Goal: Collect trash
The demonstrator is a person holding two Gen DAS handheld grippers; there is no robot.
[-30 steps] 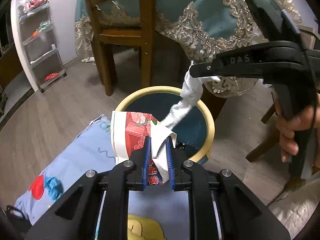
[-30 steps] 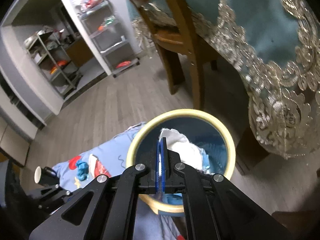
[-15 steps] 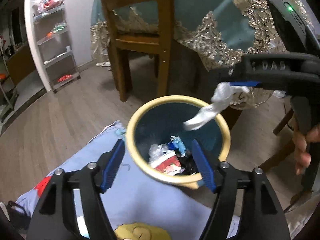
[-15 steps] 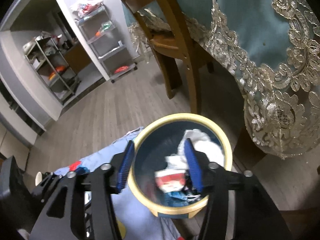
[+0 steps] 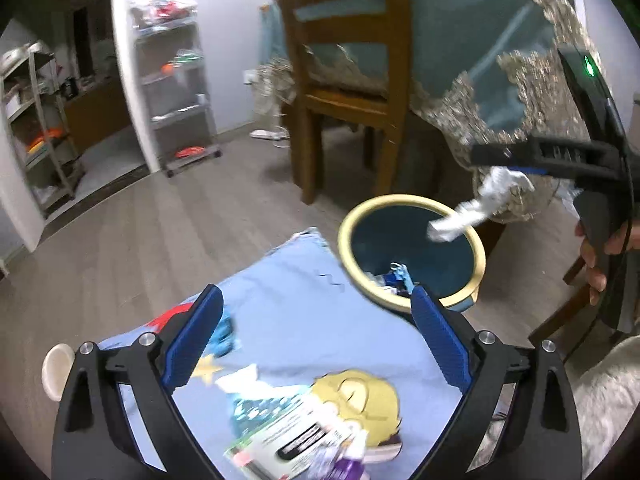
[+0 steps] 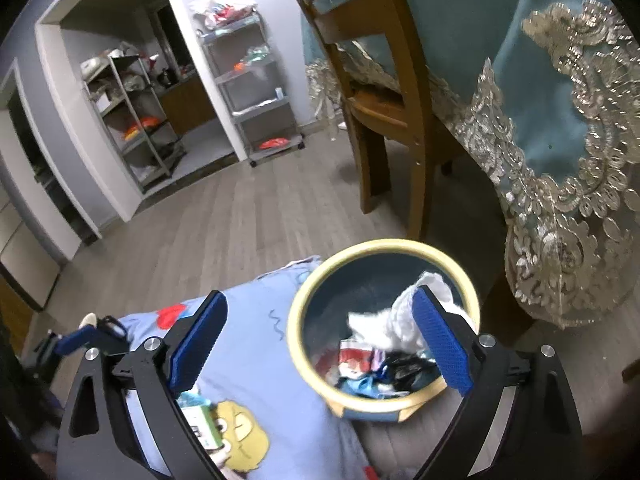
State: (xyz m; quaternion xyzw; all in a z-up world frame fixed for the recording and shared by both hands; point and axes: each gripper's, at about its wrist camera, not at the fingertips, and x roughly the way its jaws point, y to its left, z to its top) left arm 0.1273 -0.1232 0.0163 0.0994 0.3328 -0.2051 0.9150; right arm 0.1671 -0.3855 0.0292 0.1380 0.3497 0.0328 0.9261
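Now both hand-held grippers spread; wrapper (image 6: 354,358) dropped into bin (image 6: 384,246).

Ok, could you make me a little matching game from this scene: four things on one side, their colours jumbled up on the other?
Things:
1. bin
2. crumpled tissue
3. chair
4. cloth on the floor

Colours:
A. brown wood
B. light blue with a yellow cartoon face
C. white
D. yellow rim, dark blue inside

Pairs: 1-D, 2-C, 3-A, 4-B
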